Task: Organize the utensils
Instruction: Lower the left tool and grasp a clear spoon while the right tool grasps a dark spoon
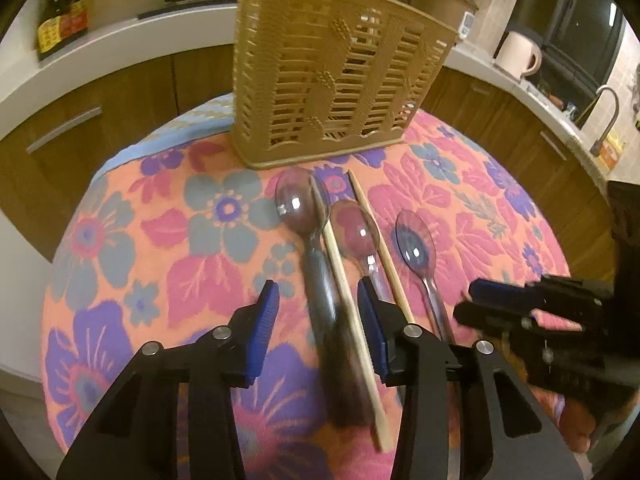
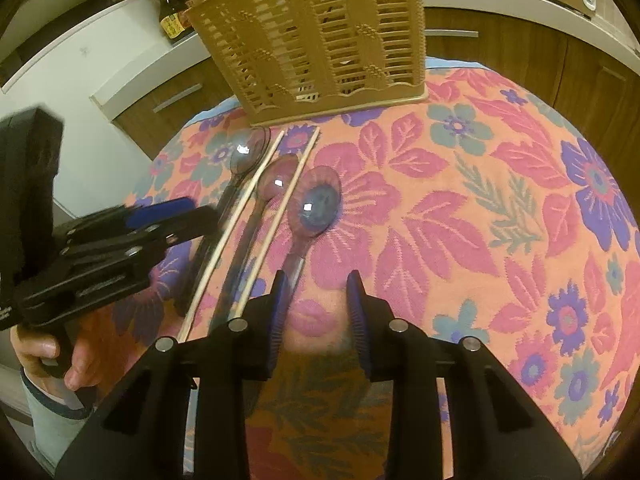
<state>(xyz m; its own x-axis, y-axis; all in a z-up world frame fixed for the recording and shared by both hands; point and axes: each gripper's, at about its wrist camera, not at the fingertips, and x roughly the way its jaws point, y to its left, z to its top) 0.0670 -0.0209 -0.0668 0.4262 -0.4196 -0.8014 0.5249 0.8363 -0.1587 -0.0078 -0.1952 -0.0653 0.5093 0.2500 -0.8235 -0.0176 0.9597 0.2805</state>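
Observation:
Three clear plastic spoons and two wooden chopsticks lie side by side on the floral cloth, in front of a tan slotted utensil basket (image 1: 340, 72) (image 2: 320, 32). My left gripper (image 1: 318, 300) (image 2: 200, 212) is open, its blue pads astride the handle of the left spoon (image 1: 296, 200) and the left chopstick (image 1: 340, 280), touching neither. My right gripper (image 2: 316, 292) (image 1: 468, 302) is open low over the cloth. The handle of the right spoon (image 2: 318, 208) (image 1: 414, 240) ends just inside its left finger. The middle spoon (image 1: 356, 232) (image 2: 278, 178) and the right chopstick (image 1: 380, 248) (image 2: 288, 192) lie between the two grippers.
The round table's cloth (image 2: 480, 200) drops off at its edges on all sides. Behind it run wooden cabinets and a white counter with a dark bottle (image 1: 60, 12), a white mug (image 1: 518, 54) and a tap (image 1: 606, 112). A hand (image 2: 44, 356) grips the left tool.

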